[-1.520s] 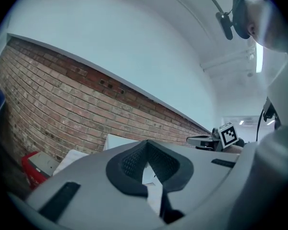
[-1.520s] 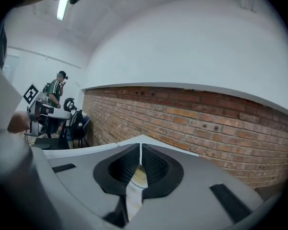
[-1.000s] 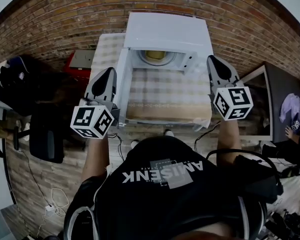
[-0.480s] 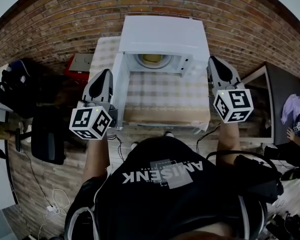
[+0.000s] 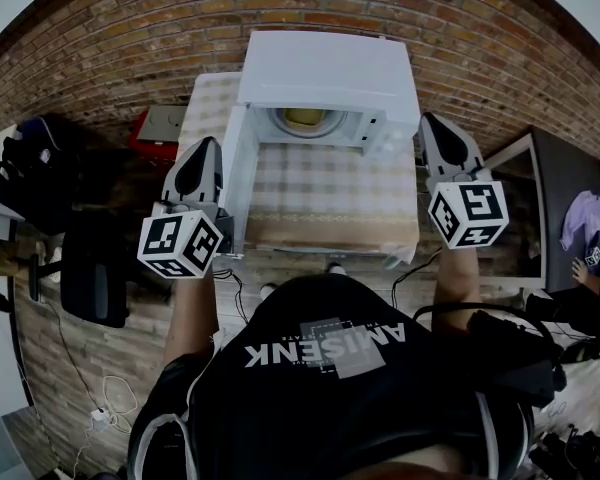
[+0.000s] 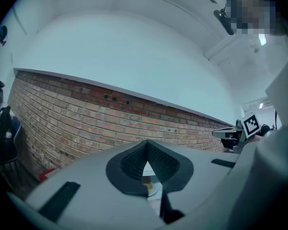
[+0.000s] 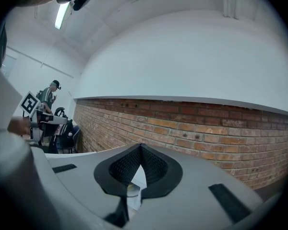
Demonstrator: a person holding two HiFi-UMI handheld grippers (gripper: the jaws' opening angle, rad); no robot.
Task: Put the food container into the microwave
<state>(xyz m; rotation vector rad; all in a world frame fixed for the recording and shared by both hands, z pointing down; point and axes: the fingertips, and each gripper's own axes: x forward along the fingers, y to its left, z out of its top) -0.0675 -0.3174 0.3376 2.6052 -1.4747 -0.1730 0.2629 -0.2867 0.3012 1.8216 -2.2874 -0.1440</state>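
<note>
Container [image 5: 305, 118] inside microwave [image 5: 325, 68] on table [image 5: 330, 183]; left claw [image 5: 204, 150], right claw [image 5: 436, 128] flanking.

A brick wall [image 5: 110, 58] runs along the back. The counter [image 5: 330, 230] has a checked cloth [image 5: 330, 178] on it. To its left sits a red box [image 5: 143, 136] with a flat grey thing [image 5: 165, 118] on top. Nearer, on the left, stands a black chair [image 5: 92, 283]. White cables [image 5: 105, 400] lie on the wooden floor [image 5: 70, 368]. On the right is a dark board [image 5: 565, 183] with something purple [image 5: 585, 213] on it. The ceiling [image 6: 134, 47] is white.
</note>
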